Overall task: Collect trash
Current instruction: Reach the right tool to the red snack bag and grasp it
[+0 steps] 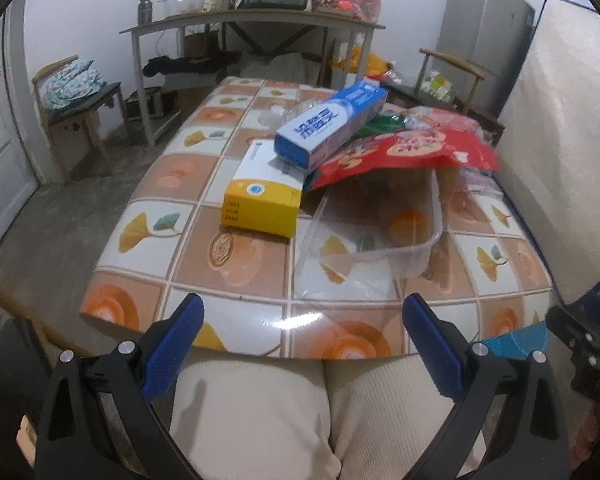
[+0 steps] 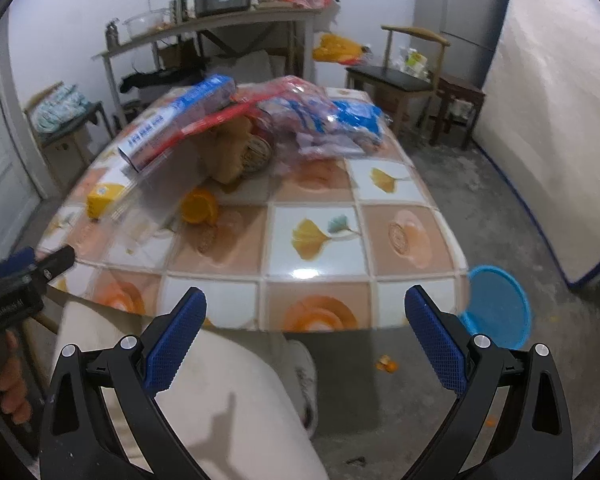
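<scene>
Trash lies piled on the tiled table (image 1: 244, 280): a yellow box (image 1: 264, 196), a blue and white box (image 1: 328, 124) leaning on it, a red snack bag (image 1: 404, 152) and a clear plastic container (image 1: 376, 232). The right wrist view shows the same blue box (image 2: 176, 120), an orange lid (image 2: 198, 206), a round tin (image 2: 256, 152) and crumpled blue and red wrappers (image 2: 328, 120). My left gripper (image 1: 302, 344) is open and empty, held before the table's near edge above the person's lap. My right gripper (image 2: 304, 336) is open and empty, at the table's near right corner.
A blue basin (image 2: 496, 304) stands on the floor by the table's right corner, with orange peel (image 2: 386, 364) near it. A mattress (image 2: 556, 120) leans on the right wall. Chairs (image 1: 80, 96) and a cluttered shelf table (image 1: 252, 20) stand behind.
</scene>
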`<state>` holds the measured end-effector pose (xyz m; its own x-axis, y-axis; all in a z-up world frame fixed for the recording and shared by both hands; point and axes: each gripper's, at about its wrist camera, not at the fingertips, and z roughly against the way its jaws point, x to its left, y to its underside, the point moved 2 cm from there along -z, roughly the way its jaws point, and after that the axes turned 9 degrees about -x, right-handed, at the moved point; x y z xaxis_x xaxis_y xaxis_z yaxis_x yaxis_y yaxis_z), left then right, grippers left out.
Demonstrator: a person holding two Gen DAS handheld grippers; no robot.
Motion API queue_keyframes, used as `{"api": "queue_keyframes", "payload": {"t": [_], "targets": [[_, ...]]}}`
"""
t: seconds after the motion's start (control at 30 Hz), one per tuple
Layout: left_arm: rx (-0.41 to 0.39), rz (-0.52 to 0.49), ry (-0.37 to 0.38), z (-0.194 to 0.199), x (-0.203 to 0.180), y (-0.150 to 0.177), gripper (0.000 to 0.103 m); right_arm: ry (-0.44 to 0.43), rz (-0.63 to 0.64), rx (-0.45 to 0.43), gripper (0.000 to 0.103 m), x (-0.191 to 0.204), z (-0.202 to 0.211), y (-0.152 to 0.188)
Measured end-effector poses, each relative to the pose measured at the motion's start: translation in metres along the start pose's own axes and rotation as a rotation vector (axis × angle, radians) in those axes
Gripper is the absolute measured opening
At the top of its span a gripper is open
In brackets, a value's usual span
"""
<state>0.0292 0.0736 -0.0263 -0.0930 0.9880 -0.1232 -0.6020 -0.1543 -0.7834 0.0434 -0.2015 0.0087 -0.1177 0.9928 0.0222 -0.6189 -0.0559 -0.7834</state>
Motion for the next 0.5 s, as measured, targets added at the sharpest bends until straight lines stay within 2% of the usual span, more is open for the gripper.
{"api": "queue_keyframes", "payload": {"t": [0.17, 0.27, 0.4, 0.5], "targets": [[-0.039, 0.05, 0.107, -0.004, 0.007, 0.001, 0.097, -0.135, -0.079, -0.057, 0.095, 0.0, -0.004, -0.027], [-0.038, 0.077, 0.14, -0.008, 0.009, 0.002, 0.097, -0.235, -0.159, -0.065, 0.095, 0.001, -0.014, -0.048], [-0.028, 0.081, 0.132, -0.016, 0.011, 0.003, 0.097, -0.389, -0.313, -0.006, 0.095, 0.001, -0.04, -0.068], [-0.028, 0.082, 0.117, -0.019, 0.015, 0.006, 0.097, -0.442, -0.422, 0.06, 0.095, 0.001, -0.066, -0.076]]}}
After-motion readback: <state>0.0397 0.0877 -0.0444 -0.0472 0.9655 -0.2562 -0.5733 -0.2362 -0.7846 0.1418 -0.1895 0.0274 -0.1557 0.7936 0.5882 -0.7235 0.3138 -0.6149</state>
